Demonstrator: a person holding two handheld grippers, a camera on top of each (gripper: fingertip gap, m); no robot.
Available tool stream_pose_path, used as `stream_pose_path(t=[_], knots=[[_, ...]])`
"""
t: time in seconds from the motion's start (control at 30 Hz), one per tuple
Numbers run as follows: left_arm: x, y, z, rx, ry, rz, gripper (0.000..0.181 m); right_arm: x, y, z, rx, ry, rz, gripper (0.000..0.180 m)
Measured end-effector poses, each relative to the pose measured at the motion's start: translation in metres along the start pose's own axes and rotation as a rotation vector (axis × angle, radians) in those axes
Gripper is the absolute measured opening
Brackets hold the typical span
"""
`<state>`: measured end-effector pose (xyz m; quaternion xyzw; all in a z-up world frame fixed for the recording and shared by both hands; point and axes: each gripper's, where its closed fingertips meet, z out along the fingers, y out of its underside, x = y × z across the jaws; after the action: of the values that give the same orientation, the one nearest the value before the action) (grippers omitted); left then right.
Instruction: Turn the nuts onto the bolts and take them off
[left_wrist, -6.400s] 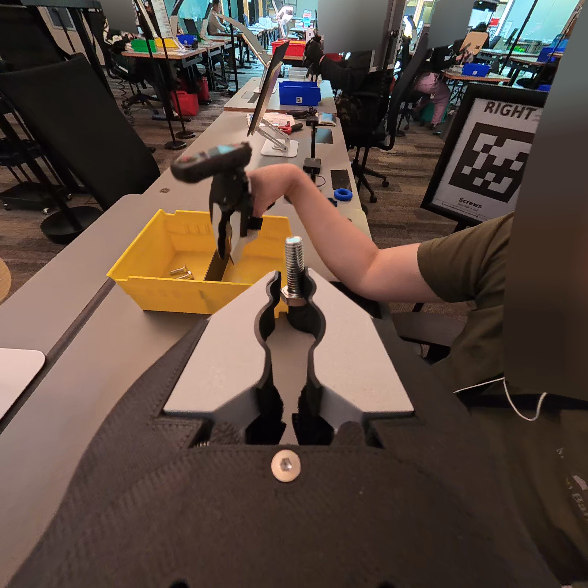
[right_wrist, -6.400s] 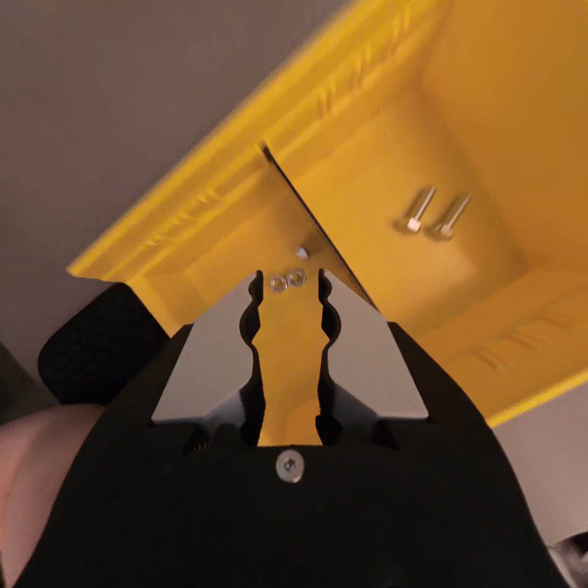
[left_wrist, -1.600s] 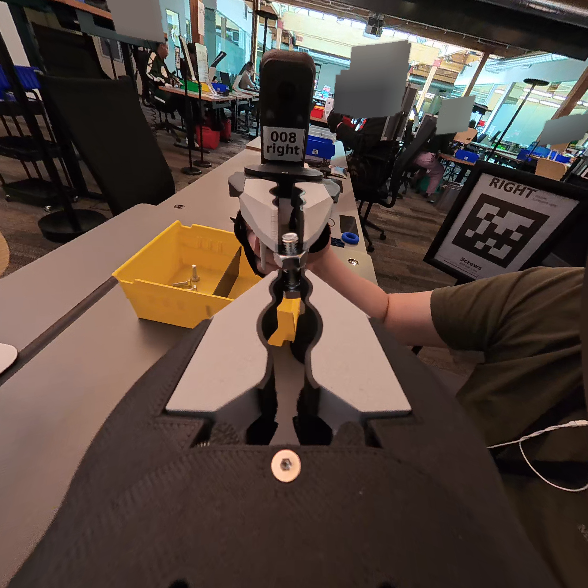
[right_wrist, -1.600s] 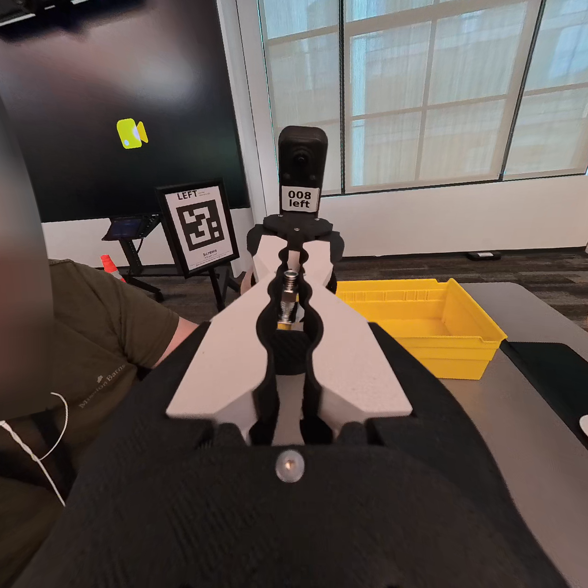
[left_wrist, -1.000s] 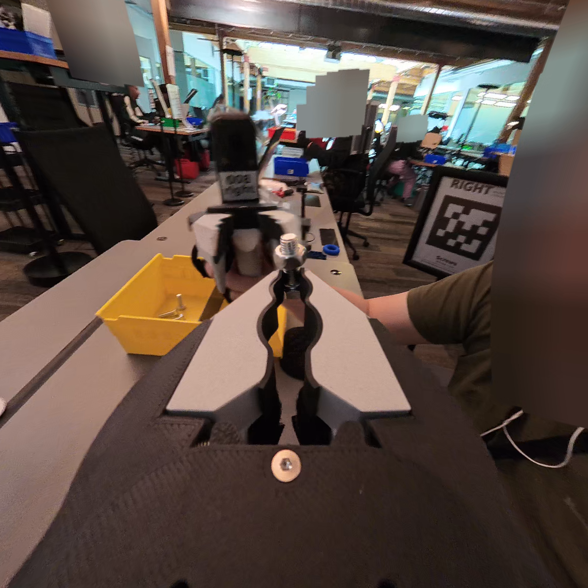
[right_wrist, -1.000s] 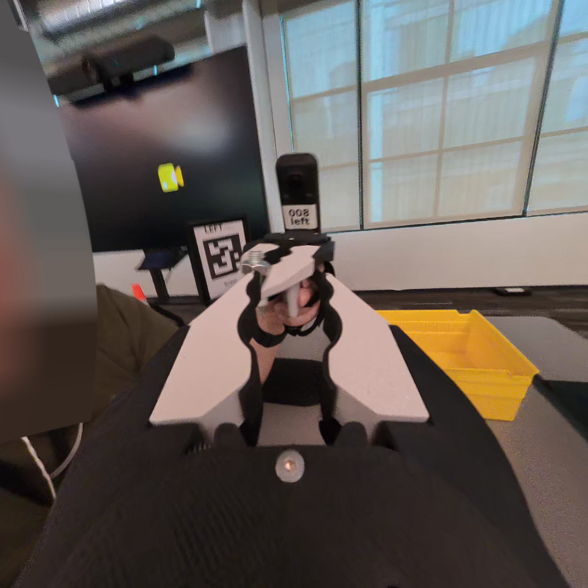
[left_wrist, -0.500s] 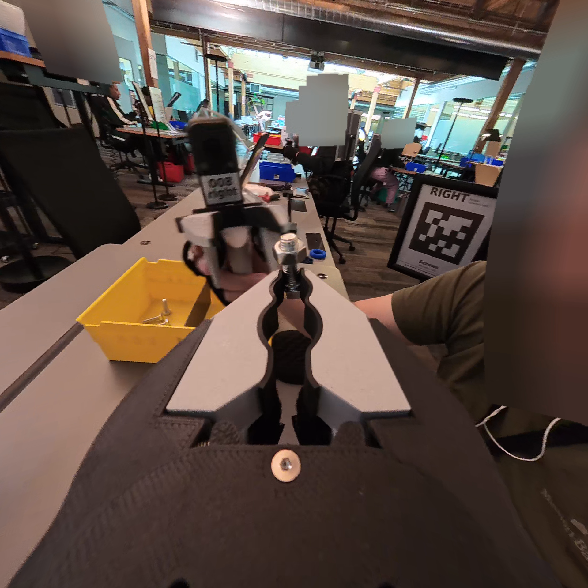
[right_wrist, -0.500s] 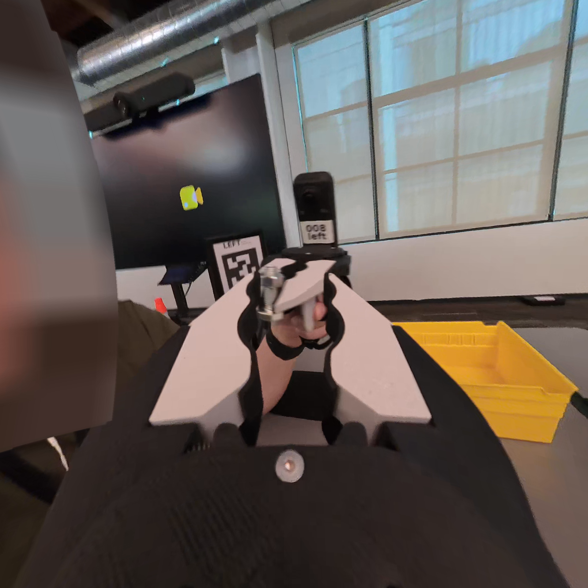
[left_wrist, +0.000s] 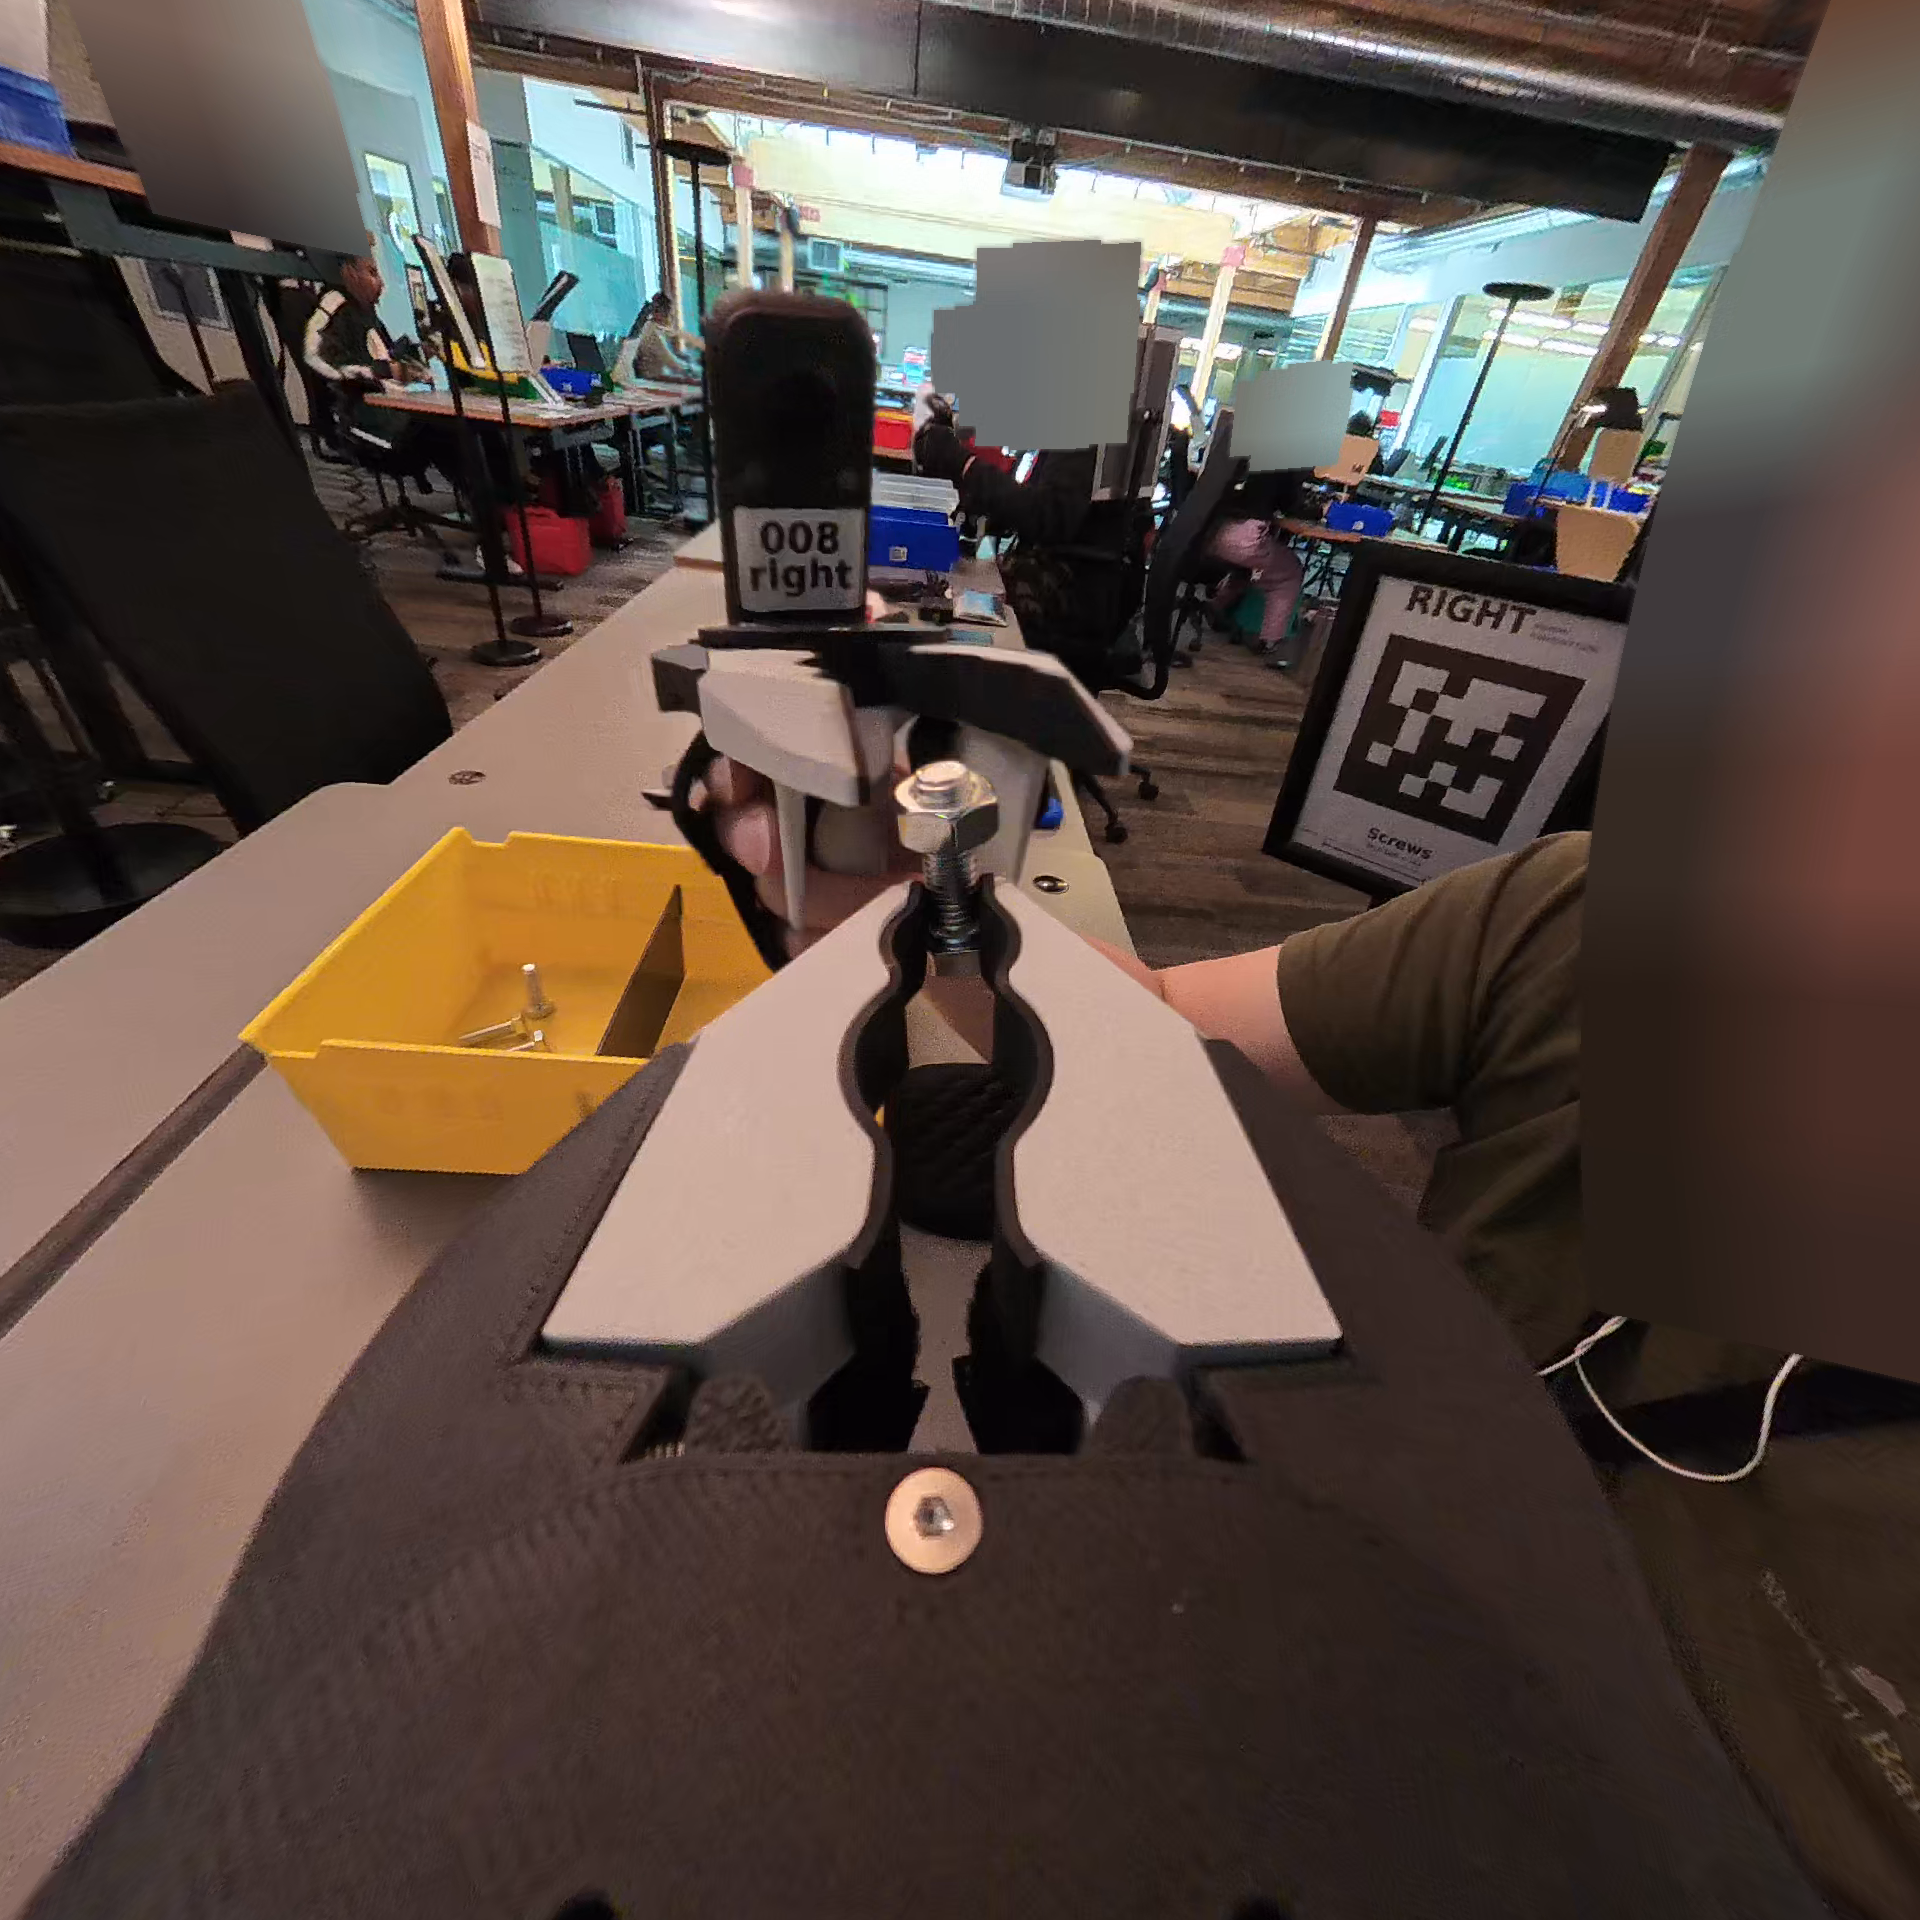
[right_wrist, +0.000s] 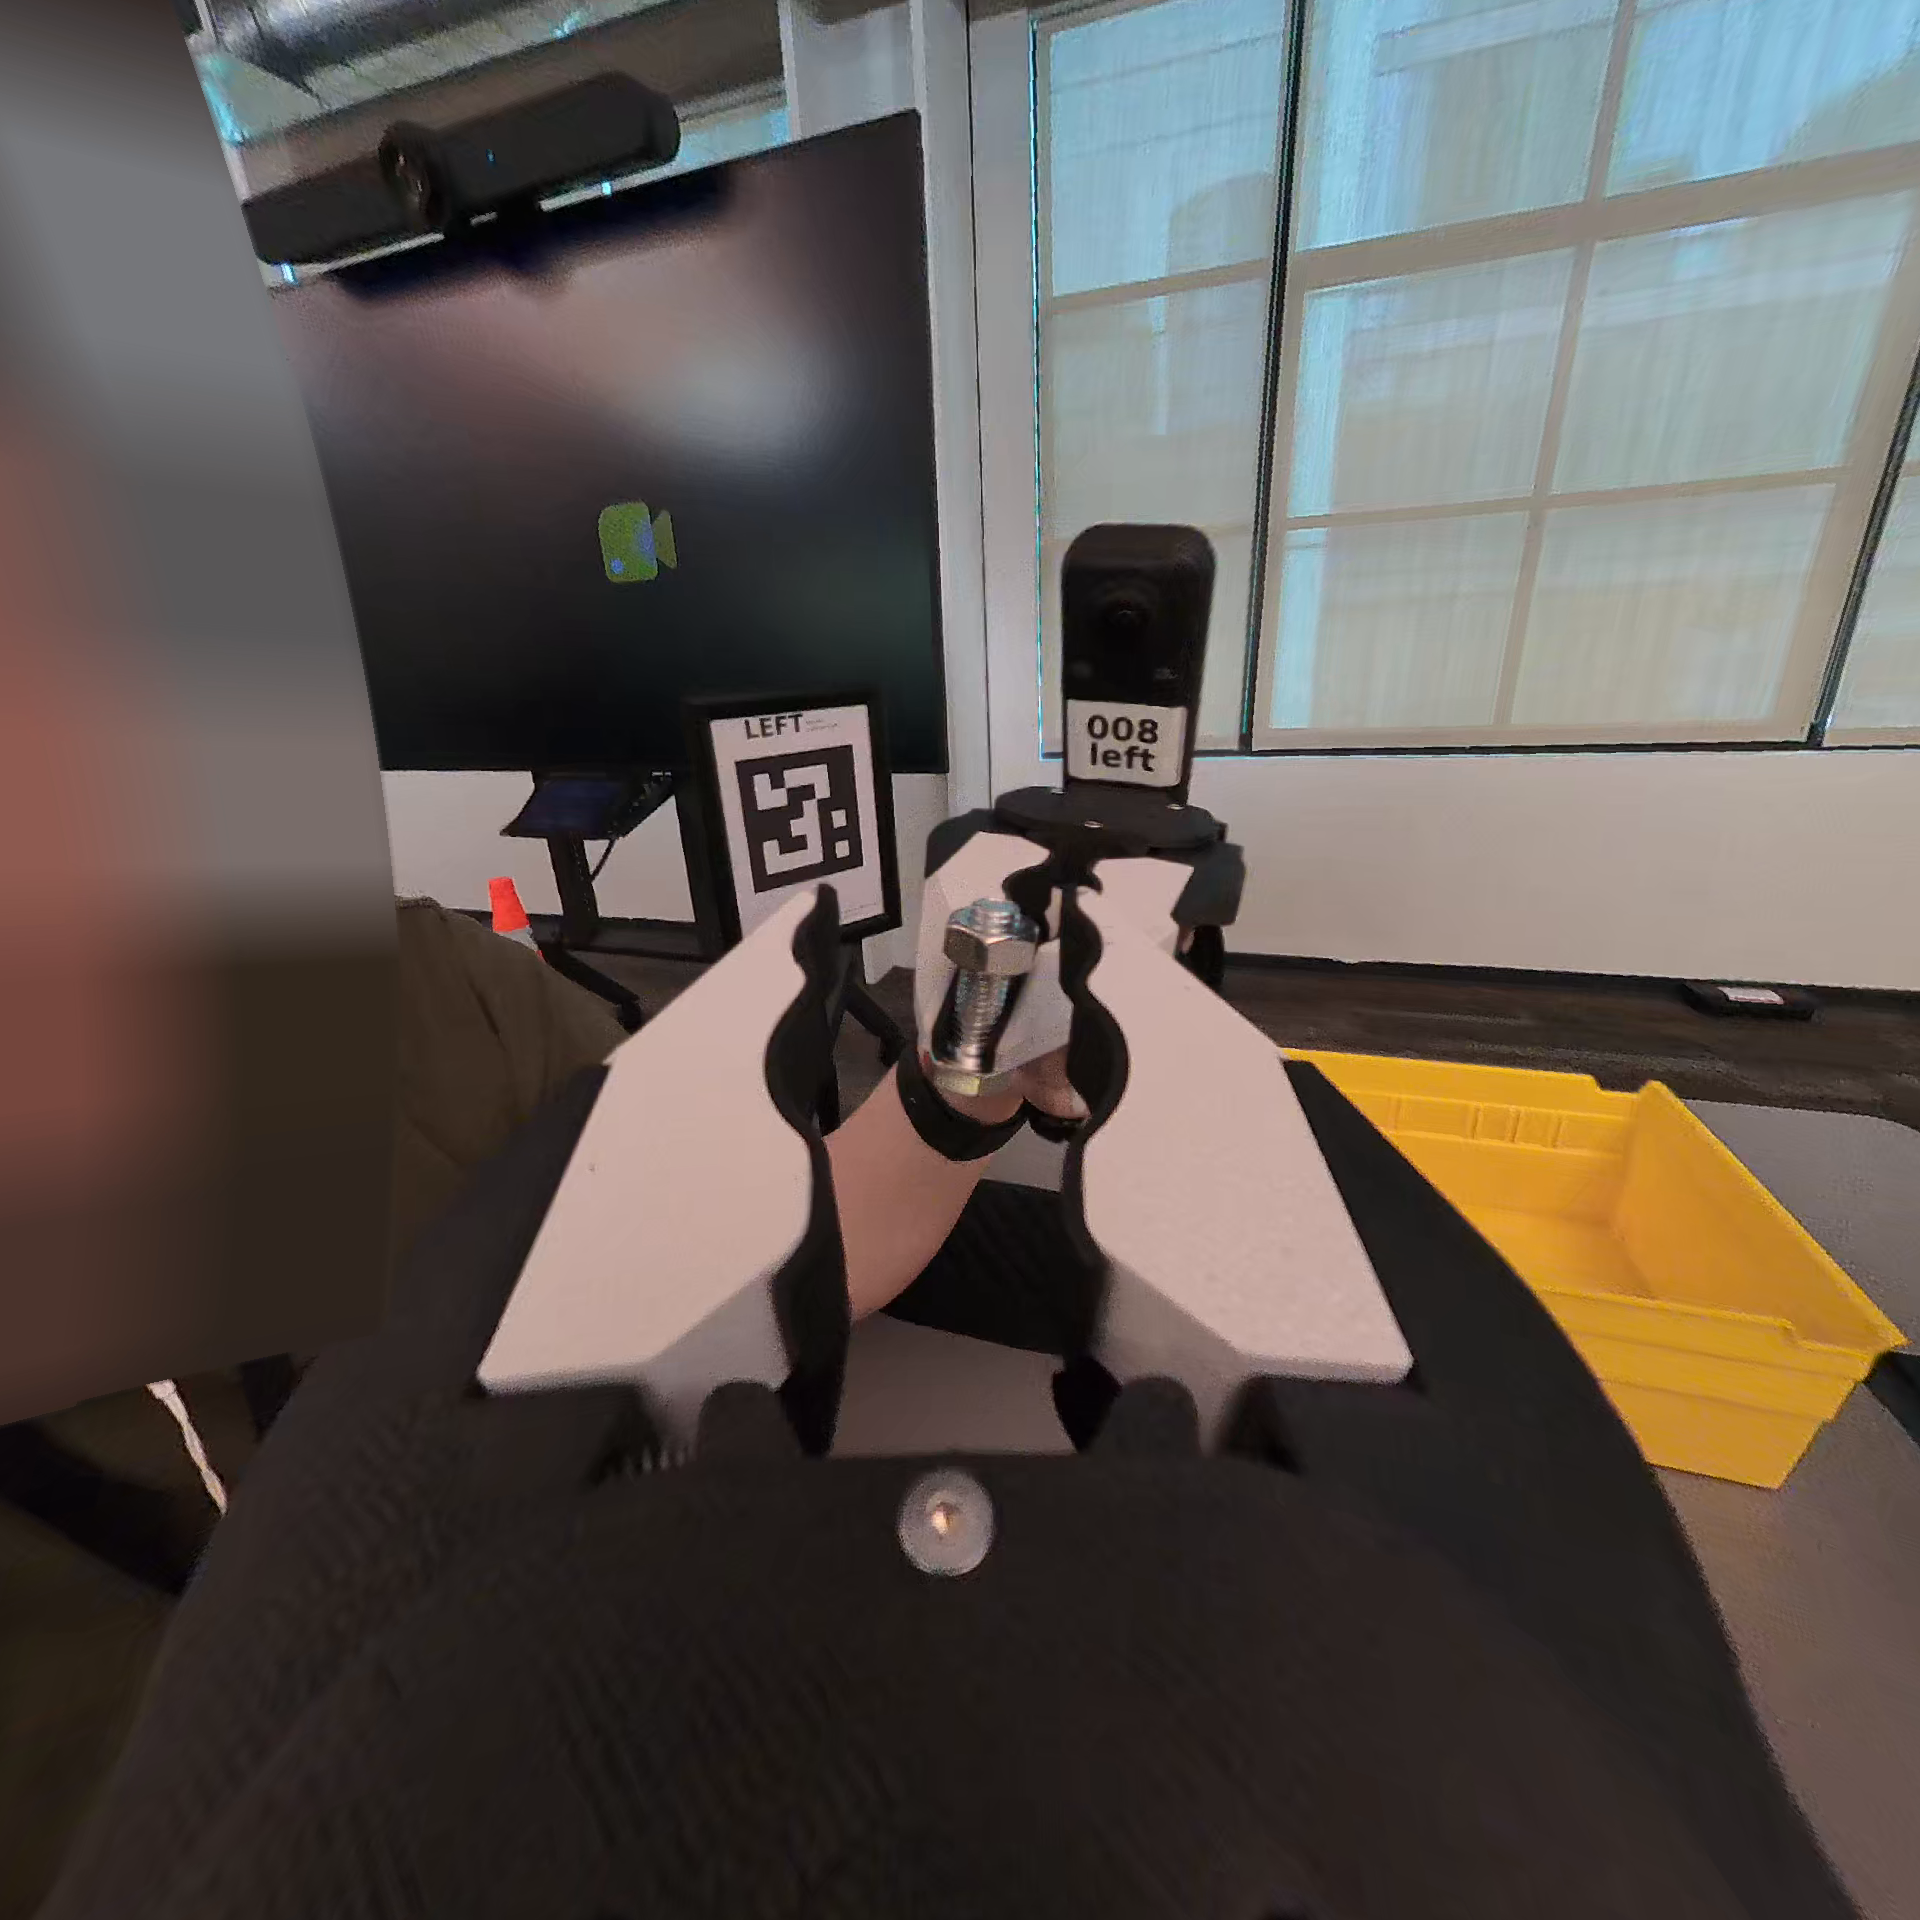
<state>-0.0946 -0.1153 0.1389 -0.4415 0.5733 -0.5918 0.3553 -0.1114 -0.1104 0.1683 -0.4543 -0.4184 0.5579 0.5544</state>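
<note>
Left gripper (left_wrist: 951, 925): jaws gripping the bolt (left_wrist: 945, 894) upright, beside the yellow bin (left_wrist: 416, 1101).
Nut (left_wrist: 945, 816): sitting atop the bolt.
Right gripper (right_wrist: 945, 966): jaws gaping, holding nothing.

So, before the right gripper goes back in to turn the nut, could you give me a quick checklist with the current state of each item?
1. Left gripper shut on the bolt: ok.
2. Nut started on the bolt's tip: ok.
3. Right gripper open and empty: ok.
4. Right gripper lined up on the nut: not ok, the nut sits just beyond its fingertips.
5. Nut square on the thread: cannot tell.
6. Spare bolts in the yellow bin: ok.
</note>
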Motion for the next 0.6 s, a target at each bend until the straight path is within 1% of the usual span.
stream_pose_path(t=[0.1, 0.13, 0.17, 0.2, 0.23, 0.27, 0.37, 0.43, 0.47, 0.53, 0.57, 0.6], knots=[[0.009, -0.001, 0.004, 0.007, 0.059, -0.015, 0.008, 0.016, 0.007, -0.005, -0.005, 0.026, 0.043, 0.045], [0.007, 0.000, 0.005, 0.002, 0.035, -0.014, 0.008, 0.021, 0.006, -0.012, 0.021, 0.007, 0.096, 0.046], [0.003, -0.001, 0.003, 0.004, 0.000, -0.002, 0.008, 0.031, 0.006, -0.019, 0.037, 0.022, 0.151, 0.041], [0.006, -0.002, 0.001, 0.012, 0.018, 0.009, 0.008, 0.040, 0.005, -0.025, 0.054, 0.060, 0.173, 0.036], [0.012, -0.004, 0.000, 0.020, 0.055, 0.002, 0.008, 0.039, 0.003, -0.026, 0.064, 0.057, 0.163, 0.032], [0.015, -0.007, -0.002, 0.030, 0.067, -0.007, 0.008, 0.034, 0.002, -0.024, 0.047, 0.045, 0.149, 0.034], [0.006, -0.003, -0.002, 0.007, 0.013, 0.017, 0.008, 0.010, -0.001, -0.011, 0.016, -0.001, 0.065, 0.038], [0.004, 0.000, 0.000, 0.000, 0.018, 0.003, 0.008, 0.005, 0.001, -0.004, 0.008, -0.015, 0.066, 0.038], [0.005, 0.000, 0.002, 0.001, 0.037, -0.011, 0.008, 0.008, 0.005, -0.003, -0.001, -0.012, 0.076, 0.038], [0.007, 0.002, 0.005, -0.011, 0.048, -0.017, 0.008, 0.020, 0.010, -0.010, 0.014, -0.020, 0.129, 0.048], [0.004, 0.003, 0.004, -0.013, 0.019, -0.003, 0.008, 0.030, 0.009, -0.018, 0.034, -0.017, 0.193, 0.045], [0.007, 0.001, 0.003, 0.000, 0.028, 0.015, 0.008, 0.045, 0.008, -0.027, 0.065, 0.029, 0.233, 0.042]])
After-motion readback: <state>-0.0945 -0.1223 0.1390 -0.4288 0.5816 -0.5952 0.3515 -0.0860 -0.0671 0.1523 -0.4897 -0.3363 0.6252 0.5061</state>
